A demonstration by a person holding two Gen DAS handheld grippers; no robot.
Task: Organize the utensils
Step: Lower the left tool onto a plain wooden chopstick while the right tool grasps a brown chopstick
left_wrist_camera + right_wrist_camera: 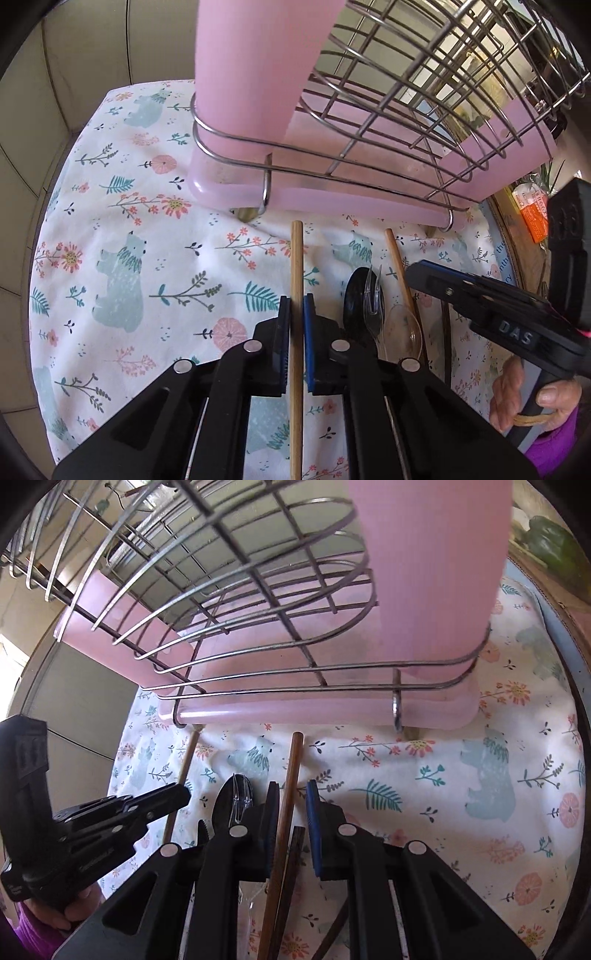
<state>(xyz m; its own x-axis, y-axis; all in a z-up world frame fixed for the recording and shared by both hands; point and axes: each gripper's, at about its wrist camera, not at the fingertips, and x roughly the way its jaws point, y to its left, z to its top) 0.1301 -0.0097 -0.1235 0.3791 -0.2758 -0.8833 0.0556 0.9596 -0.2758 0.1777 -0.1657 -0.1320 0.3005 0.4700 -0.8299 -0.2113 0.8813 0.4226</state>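
Observation:
A wire rack (388, 122) with a pink drip tray and a tall pink cup (251, 74) stands on a floral cloth. My left gripper (296, 306) is shut on a light wooden chopstick (296, 258) lying on the cloth. My right gripper (291, 794) straddles a darker wooden chopstick (290, 775); its left pad touches it, and a gap remains on the right. Between the grippers lie a black spoon (356, 299), a clear plastic fork (372, 314) and a clear spoon (402, 328). The rack also shows in the right wrist view (258, 627).
The floral cloth (129, 240) covers a round table beside a tiled wall (55, 92). More dark sticks (295, 853) lie under my right gripper. An orange packet (533, 216) sits at the far right. The right gripper (480, 295) shows in the left view.

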